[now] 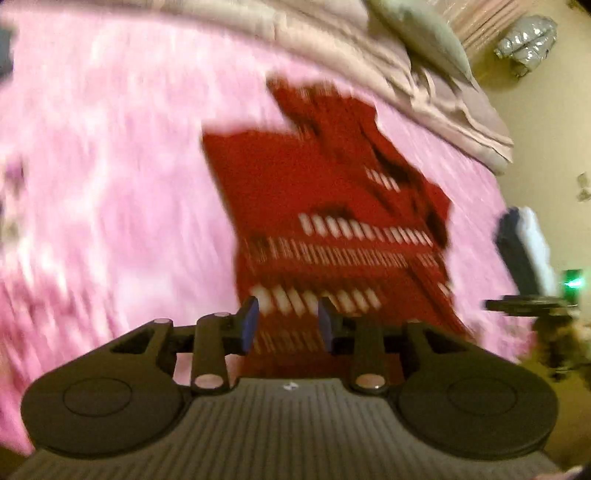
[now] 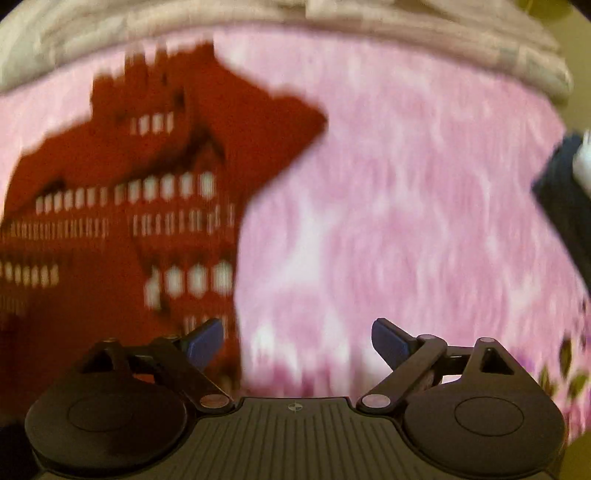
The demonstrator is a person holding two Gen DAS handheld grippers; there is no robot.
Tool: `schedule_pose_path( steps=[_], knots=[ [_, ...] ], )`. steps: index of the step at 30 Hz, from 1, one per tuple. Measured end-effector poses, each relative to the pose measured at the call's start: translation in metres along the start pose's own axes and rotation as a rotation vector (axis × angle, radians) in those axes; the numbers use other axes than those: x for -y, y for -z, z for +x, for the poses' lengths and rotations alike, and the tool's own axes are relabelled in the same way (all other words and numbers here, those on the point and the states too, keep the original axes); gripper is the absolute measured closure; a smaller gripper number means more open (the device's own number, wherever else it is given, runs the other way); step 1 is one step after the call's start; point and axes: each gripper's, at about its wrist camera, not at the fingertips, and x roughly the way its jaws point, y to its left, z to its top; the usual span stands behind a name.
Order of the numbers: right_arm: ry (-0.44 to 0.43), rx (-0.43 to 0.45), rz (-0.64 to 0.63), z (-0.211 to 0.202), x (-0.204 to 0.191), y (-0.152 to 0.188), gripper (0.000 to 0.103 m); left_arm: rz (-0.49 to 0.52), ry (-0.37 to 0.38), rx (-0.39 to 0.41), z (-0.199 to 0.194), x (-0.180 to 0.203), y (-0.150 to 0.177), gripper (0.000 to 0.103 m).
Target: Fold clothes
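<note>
A red garment (image 1: 317, 206) with rows of white pattern lies partly folded on a pink bedspread (image 1: 110, 184). In the left wrist view my left gripper (image 1: 288, 325) hovers above the garment's near end, its blue pads apart with nothing between them. The right wrist view shows the same red garment (image 2: 122, 192) on the left half of the picture. My right gripper (image 2: 297, 345) stands wide open, its left pad over the garment's right edge and its right pad over the pink bedspread (image 2: 406, 221), holding nothing. Both views are blurred by motion.
A beige blanket (image 1: 388, 66) and a grey pillow (image 1: 424, 33) lie bunched along the far edge of the bed. A dark blue and white object (image 1: 524, 251) sits at the bed's right side, also seen as a dark object (image 2: 565, 192).
</note>
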Motion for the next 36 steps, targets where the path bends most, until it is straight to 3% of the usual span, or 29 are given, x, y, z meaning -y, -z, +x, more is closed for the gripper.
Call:
schedule_pose_path(
  steps=[5, 7, 9, 11, 15, 16, 17, 18, 19, 20, 21, 23, 26, 27, 28, 30, 31, 32, 33, 34, 36],
  knots=[
    [-0.049, 0.136, -0.063, 0.026, -0.006, -0.073, 0.013, 0.238, 0.026, 0.055, 0.055, 0.039, -0.037, 0.057],
    [-0.074, 0.177, -0.116, 0.039, -0.016, -0.101, 0.013, 0.374, 0.043, 0.034, 0.083, 0.061, -0.043, 0.057],
    [-0.082, 0.181, -0.194, 0.059, -0.031, -0.123, 0.013, 0.515, 0.041, 0.014, 0.110, 0.081, -0.044, 0.055],
    [-0.072, 0.155, -0.280, 0.078, -0.042, -0.133, 0.013, 0.656, -0.008, 0.011, 0.136, 0.099, -0.041, 0.055],
    [-0.067, 0.098, -0.442, 0.110, -0.056, -0.131, 0.013, 0.875, -0.096, -0.003, 0.176, 0.118, -0.029, 0.052],
    [-0.065, 0.089, -0.477, 0.117, -0.059, -0.129, 0.013, 0.912, -0.106, -0.029, 0.189, 0.118, -0.026, 0.056],
    [-0.057, 0.091, -0.496, 0.122, -0.060, -0.126, 0.013, 0.954, -0.116, -0.057, 0.201, 0.118, -0.023, 0.072],
    [-0.049, 0.094, -0.515, 0.126, -0.060, -0.123, 0.021, 0.995, -0.134, -0.076, 0.209, 0.117, -0.019, 0.083],
    [-0.041, 0.096, -0.534, 0.131, -0.061, -0.120, 0.039, 1.000, -0.152, -0.065, 0.211, 0.113, -0.021, 0.096],
    [-0.037, 0.106, -0.525, 0.133, -0.058, -0.118, 0.095, 0.973, -0.165, -0.039, 0.208, 0.108, -0.026, 0.096],
    [-0.051, 0.144, -0.400, 0.128, -0.040, -0.118, 0.098, 0.903, -0.173, 0.003, 0.199, 0.099, -0.035, 0.096],
    [-0.076, 0.218, -0.151, 0.117, -0.004, -0.120, 0.098, 0.660, -0.194, 0.128, 0.165, 0.067, -0.065, 0.096],
    [-0.102, 0.319, 0.237, 0.100, 0.053, -0.120, 0.098, 0.180, -0.293, 0.359, 0.089, -0.015, -0.103, 0.096],
    [-0.070, 0.314, 0.423, 0.095, 0.082, -0.109, 0.098, -0.015, -0.350, 0.422, 0.060, -0.054, -0.106, 0.096],
    [-0.078, 0.255, 0.601, 0.099, 0.106, -0.088, 0.098, -0.195, -0.400, 0.439, 0.039, -0.090, -0.102, 0.096],
    [-0.091, 0.129, 0.954, 0.106, 0.152, -0.048, 0.092, -0.524, -0.488, 0.383, 0.010, -0.156, -0.080, 0.094],
    [-0.097, 0.066, 1.113, 0.109, 0.172, -0.028, 0.081, -0.643, -0.527, 0.348, 0.000, -0.179, -0.069, 0.091],
    [-0.099, 0.017, 1.192, 0.110, 0.179, -0.012, 0.056, -0.718, -0.562, 0.309, -0.005, -0.192, -0.057, 0.091],
    [-0.081, -0.016, 1.219, 0.107, 0.182, 0.000, 0.039, -0.778, -0.589, 0.277, -0.010, -0.202, -0.046, 0.091],
    [-0.064, -0.043, 1.230, 0.103, 0.184, 0.009, 0.039, -0.803, -0.595, 0.268, -0.015, -0.206, -0.039, 0.091],
    [0.000, -0.027, 1.075, 0.089, 0.172, 0.001, 0.039, -0.802, -0.578, 0.289, -0.021, -0.201, -0.033, 0.090]
  ],
)
